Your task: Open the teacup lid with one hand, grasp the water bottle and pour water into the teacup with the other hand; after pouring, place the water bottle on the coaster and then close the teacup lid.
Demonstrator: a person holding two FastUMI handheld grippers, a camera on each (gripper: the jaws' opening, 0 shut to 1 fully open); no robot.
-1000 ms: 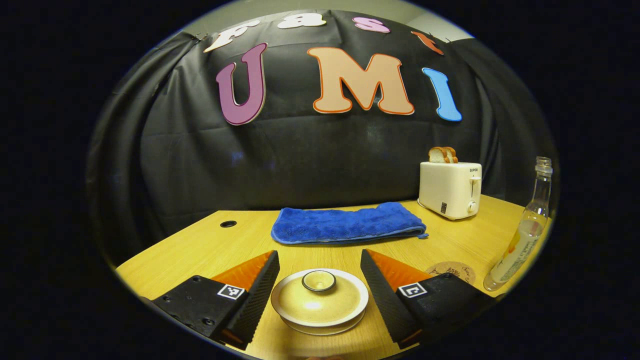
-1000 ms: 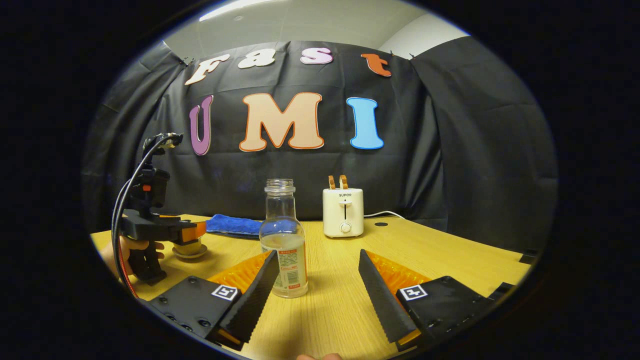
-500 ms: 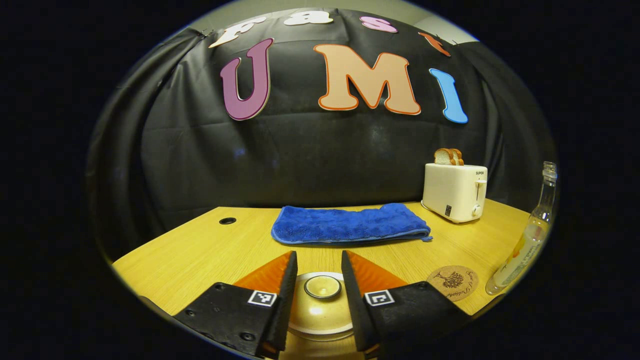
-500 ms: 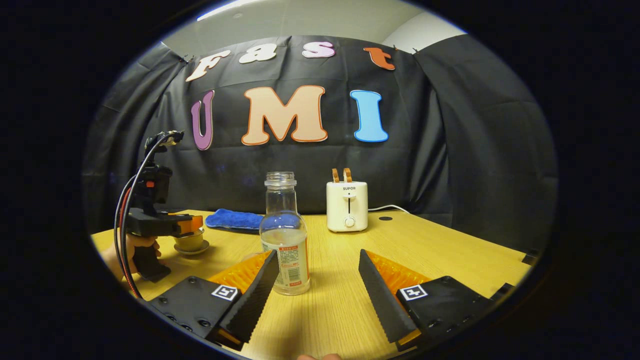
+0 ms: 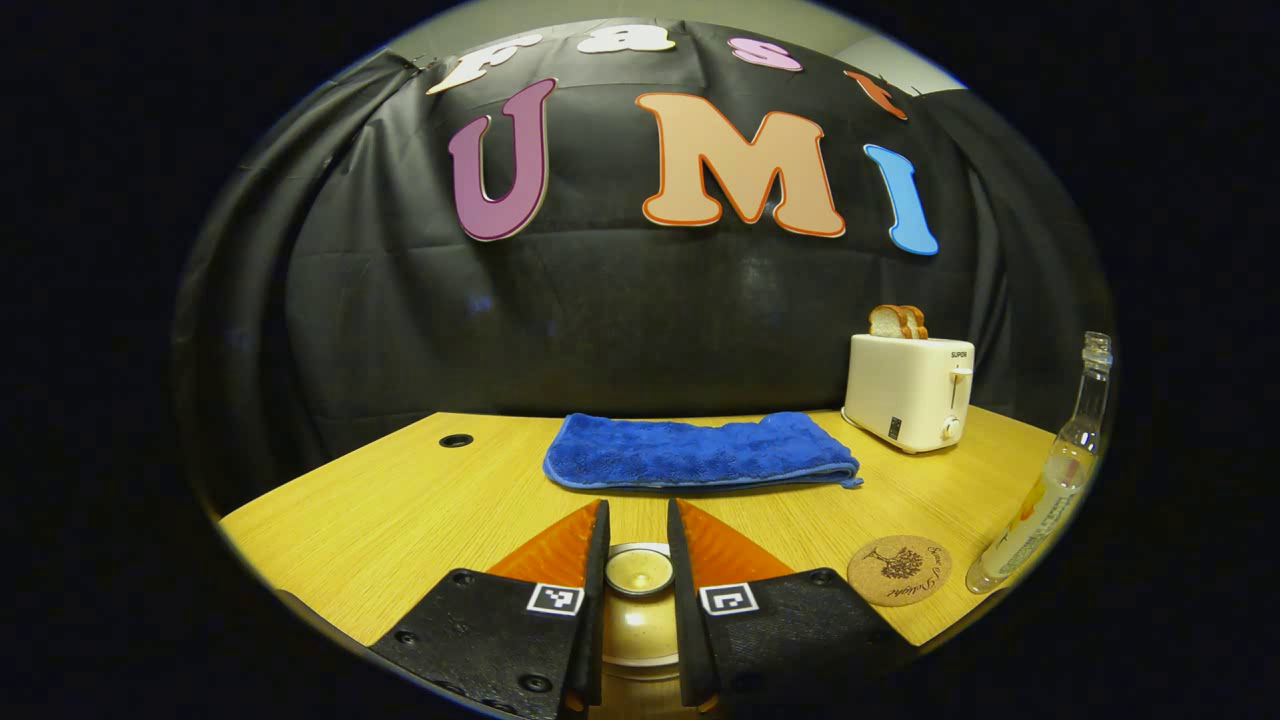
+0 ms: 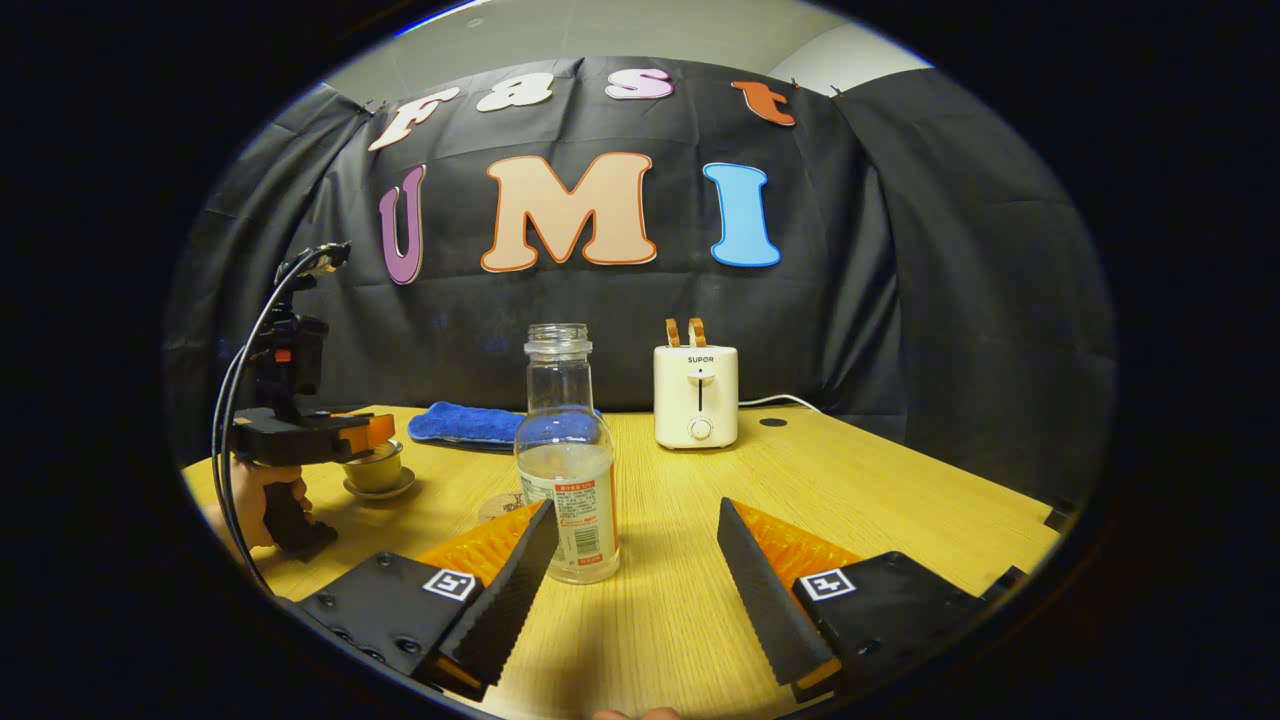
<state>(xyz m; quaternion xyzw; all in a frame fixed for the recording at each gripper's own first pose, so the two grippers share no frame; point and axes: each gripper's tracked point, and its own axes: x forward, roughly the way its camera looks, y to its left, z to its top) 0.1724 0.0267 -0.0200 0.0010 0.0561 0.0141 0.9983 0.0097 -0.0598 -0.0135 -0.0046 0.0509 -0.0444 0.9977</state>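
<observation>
Between the left gripper's (image 5: 636, 575) closed fingers sits the beige ceramic teacup lid's (image 5: 640, 573) knob, best lifted straight up, while the right gripper (image 6: 636, 560) gapes empty beside the clear plastic water bottle (image 6: 565, 460).

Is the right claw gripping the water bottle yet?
No, the right claw is open, and the water bottle stands on the table beyond its left finger.

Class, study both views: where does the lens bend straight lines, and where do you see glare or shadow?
Left gripper view: the table edge curves and the water bottle leans at the rim; a bright highlight sits on the teacup lid between the left tool fingers. Right gripper view: the bottle stands nearly straight near centre, casting a soft shadow rightward; the right tool looks sharp.
</observation>
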